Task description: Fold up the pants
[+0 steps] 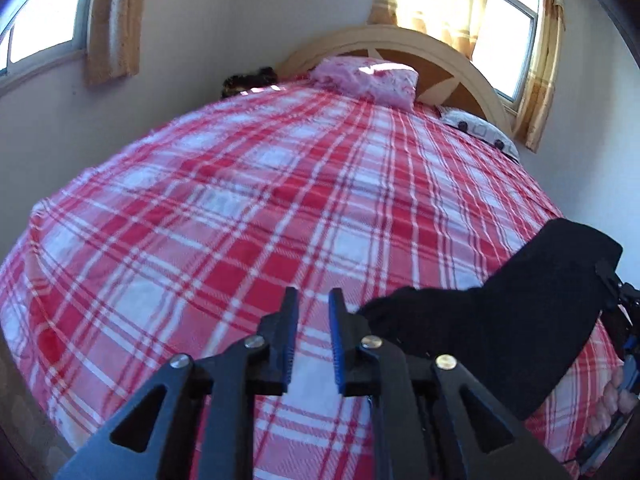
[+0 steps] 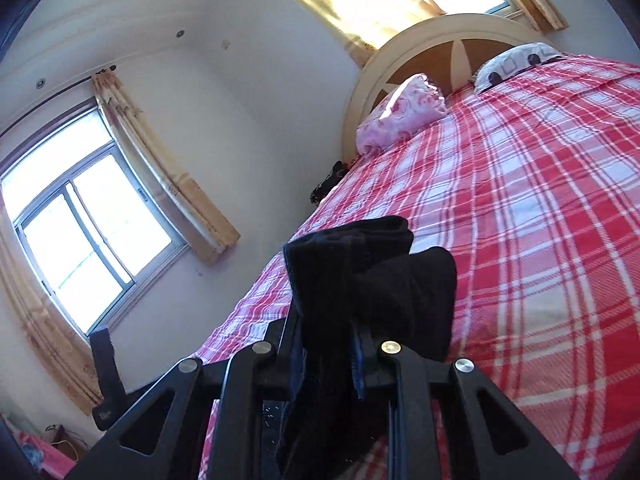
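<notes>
- Gripping the pants (image 2: pixel 372 280), the right tongs (image 2: pixel 328 356) are shut on a bunched black fold that rises past the tips toward 12 o'clock; judged, this keeps one end lifted so the cloth can be laid over itself
- Seen from the left wrist, the pants (image 1: pixel 520 320) hang at 4 o'clock, their low edge touching or just above the bed (image 1: pixel 240 200), I cannot tell which; the right tongs hold their far end at 3 o'clock
- The left tongs (image 1: pixel 314 316) stand slightly apart with nothing between the blue pads (image 1: pixel 294 344); only plaid cover shows in the gap; the black cloth lies just beside the right-hand tip, at 3 o'clock of it
- Judged, the left tongs sit there to take a fresh hold on the near edge of the pants
- Containers: none in view; the bed alone carries things; a pink pillow (image 1: pixel 366 80) at 12 o'clock and a patterned pillow (image 1: pixel 480 130) at 1 o'clock, both against the headboard (image 1: pixel 460 64), well apart from the pants
</notes>
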